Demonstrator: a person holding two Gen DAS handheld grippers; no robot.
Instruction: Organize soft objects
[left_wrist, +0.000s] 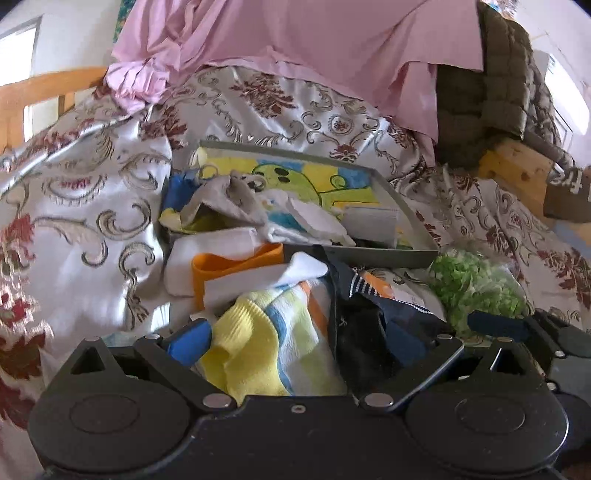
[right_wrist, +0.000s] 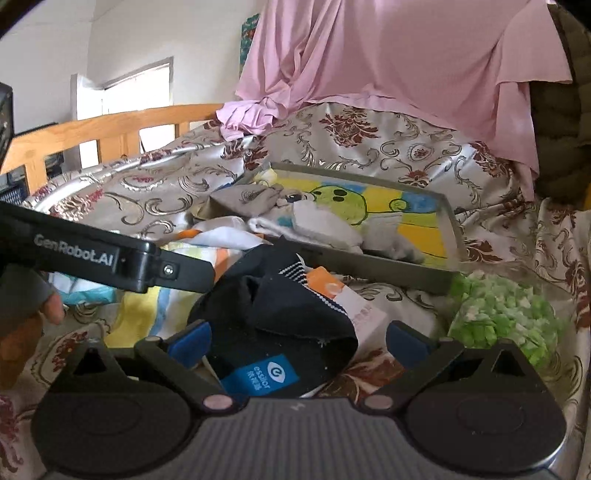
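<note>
In the left wrist view, the left gripper (left_wrist: 299, 343) has its fingers apart around a striped yellow cloth (left_wrist: 266, 354) lying on the bed (left_wrist: 92, 206), near a grey tray (left_wrist: 402, 206).

In the right wrist view, the right gripper (right_wrist: 295, 341) has its fingers apart around a dark sock (right_wrist: 280, 310).

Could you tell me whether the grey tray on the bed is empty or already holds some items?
Partly filled: the grey tray holds several pale socks at its near-left end, while its cartoon-printed floor shows bare beyond.
</note>
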